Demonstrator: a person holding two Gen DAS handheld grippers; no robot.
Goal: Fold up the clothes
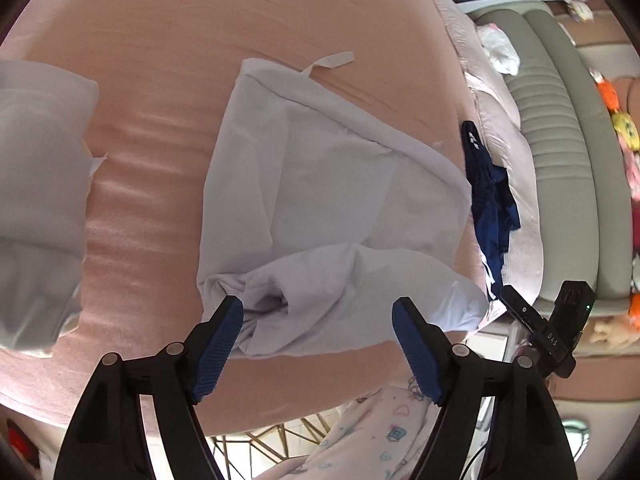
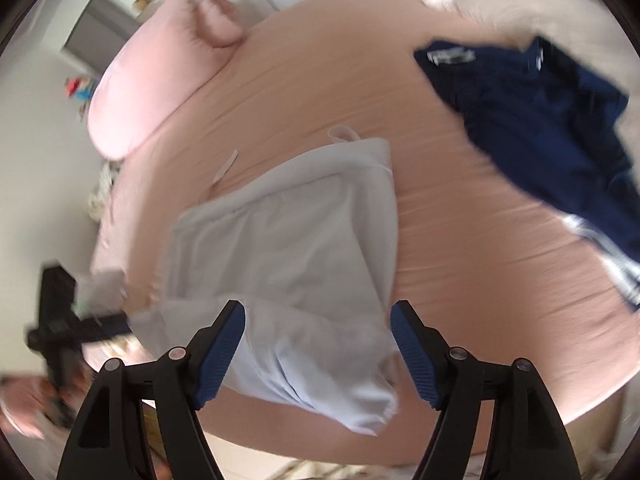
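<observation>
Pale grey garment [image 1: 320, 184], partly folded, rumpled near edge.

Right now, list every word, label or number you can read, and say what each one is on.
"DAS": white letters on the black body of the right gripper, seen from the left wrist.
White print on the navy garment: too small to read.
White label on the same garment from the right wrist: blurred, unreadable.

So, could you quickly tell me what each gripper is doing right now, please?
Left gripper: open, holding nothing; the pale grey garment lies on the bed beyond its jaws.
Right gripper: open, holding nothing, over the same garment.
</observation>
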